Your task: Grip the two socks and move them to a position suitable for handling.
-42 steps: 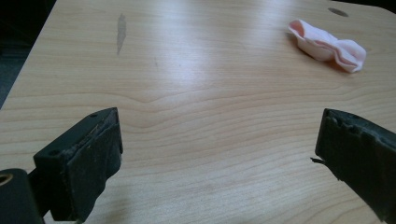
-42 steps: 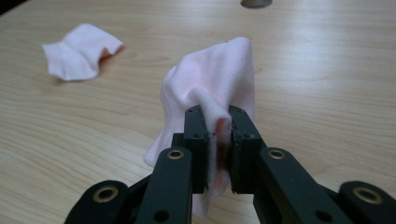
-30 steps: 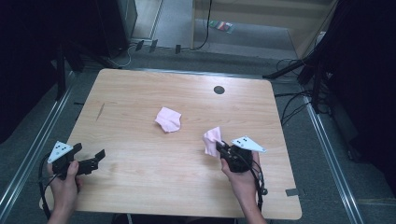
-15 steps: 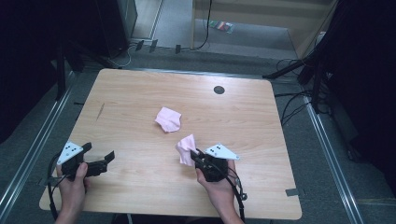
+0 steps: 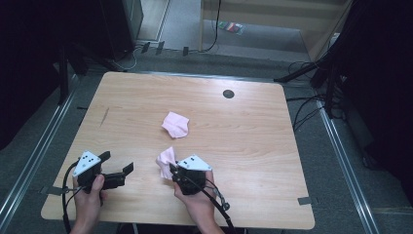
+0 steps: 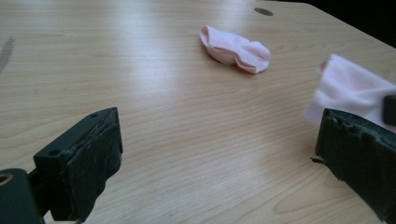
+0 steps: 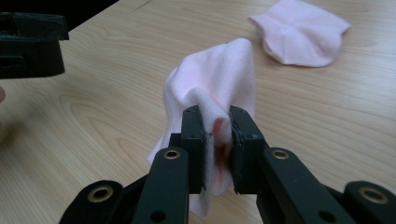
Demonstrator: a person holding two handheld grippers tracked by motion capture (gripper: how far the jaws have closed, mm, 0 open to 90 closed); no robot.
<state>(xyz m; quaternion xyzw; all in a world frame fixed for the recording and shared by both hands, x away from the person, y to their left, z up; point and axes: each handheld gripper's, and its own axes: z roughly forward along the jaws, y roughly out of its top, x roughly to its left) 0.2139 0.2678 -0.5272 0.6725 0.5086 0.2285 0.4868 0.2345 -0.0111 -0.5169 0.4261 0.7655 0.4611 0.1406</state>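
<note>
Looks like a lab or recording room: bare wooden desk (image 5: 253, 146) on grey carpet, metal floor rails (image 5: 347, 161) along both sides, loose cables (image 5: 307, 105) trailing at right, dark equipment stands (image 5: 331, 80) around, dim surroundings.

Two pink cloths (image 5: 175, 125): one pinched

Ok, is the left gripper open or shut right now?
Open. The left gripper has its fingers spread wide over bare table, nothing between them.

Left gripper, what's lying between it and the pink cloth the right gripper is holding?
Nothing: between the left gripper and the held pink cloth, the high view shows bare table.
</note>
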